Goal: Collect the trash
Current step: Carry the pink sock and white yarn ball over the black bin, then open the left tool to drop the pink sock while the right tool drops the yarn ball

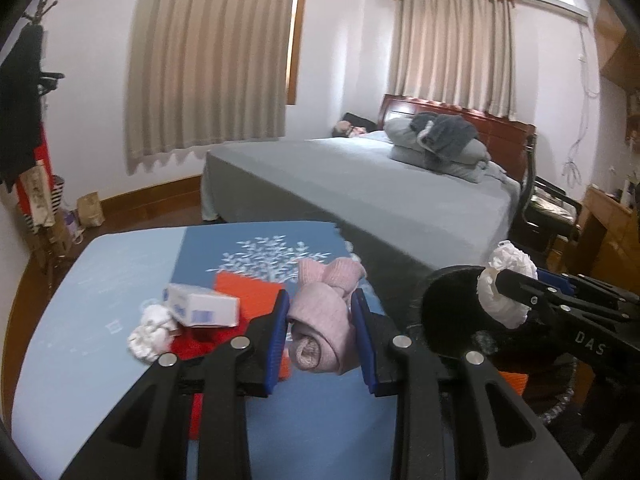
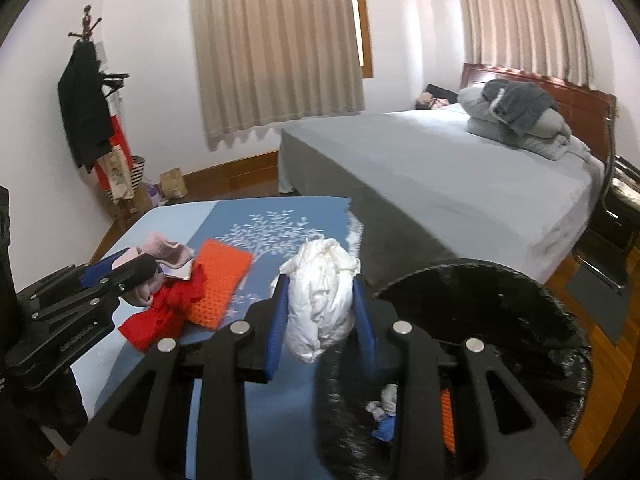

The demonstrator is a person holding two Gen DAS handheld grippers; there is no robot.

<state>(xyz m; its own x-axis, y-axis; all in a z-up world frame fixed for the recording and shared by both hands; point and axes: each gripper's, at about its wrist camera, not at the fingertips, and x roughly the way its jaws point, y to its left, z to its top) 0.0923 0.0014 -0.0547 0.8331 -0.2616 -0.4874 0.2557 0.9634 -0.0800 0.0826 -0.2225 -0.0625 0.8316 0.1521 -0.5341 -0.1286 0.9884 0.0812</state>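
Jaws of the left gripper [image 1: 324,334] clamp a pink sock [image 1: 320,320]; the right gripper's [image 2: 320,316] jaws clamp crumpled tissue [image 2: 320,300] beside the bin [image 2: 480,300].

Soft dim light, fisheye-warped edges

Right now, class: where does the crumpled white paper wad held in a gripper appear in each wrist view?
Left wrist view: the white paper wad sits at right, clamped in the right gripper above the black bin.
Right wrist view: bottom centre, between the blue pads.
Shared landmark: the orange knitted cloth on the blue table.
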